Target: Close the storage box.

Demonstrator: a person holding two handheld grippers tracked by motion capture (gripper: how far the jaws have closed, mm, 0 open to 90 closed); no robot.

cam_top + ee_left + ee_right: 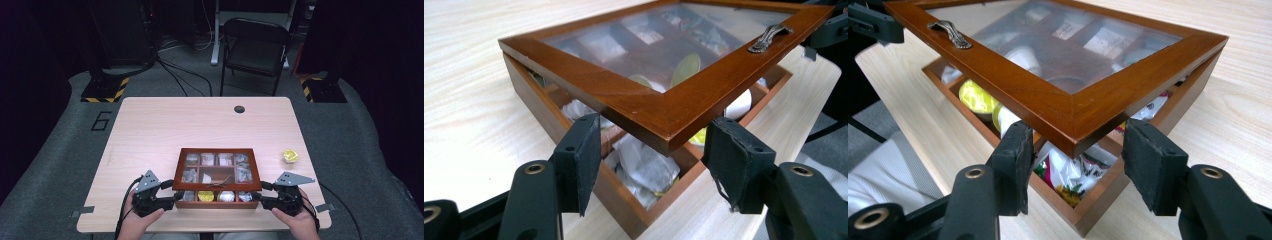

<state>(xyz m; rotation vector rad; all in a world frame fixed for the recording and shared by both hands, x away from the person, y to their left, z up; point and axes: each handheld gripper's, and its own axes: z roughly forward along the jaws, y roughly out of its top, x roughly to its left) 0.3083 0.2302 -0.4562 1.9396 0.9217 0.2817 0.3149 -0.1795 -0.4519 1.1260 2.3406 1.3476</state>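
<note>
**Tea box lid gripped at both front corners**

Tea box (217,179) sits near the front edge of the tabletop (165,130), its glass-paned lid (664,107) raised off the base at the front and tilted, with a metal handle (769,39) on the lid's front rail. The left gripper (176,192) has its fingers (584,157) set either side of the lid's front-left corner; they stand narrowly apart around the wooden frame, and the pads look to be against the wood, though contact on the far pad is hard to confirm. The right gripper (257,192) mirrors this at the lid's front-right corner, its fingers (1148,165) bracketing the frame there in a slightly wider spread.

Inside the box, wrapped tea bags (644,167) and round capsules (975,97) fill the compartments. A small yellow capsule (290,156) lies on the tabletop well to the right of the box. Beyond the tabletop stand grey carpet, a dark folding chair (255,47) and cables on the floor.

Both hands come in from the front edge, one on each side of the box, holding the grippers roughly level and pointed inward at the lid. The left hand (142,217) and right hand (297,217) sit just in front of the box's corners.
</note>
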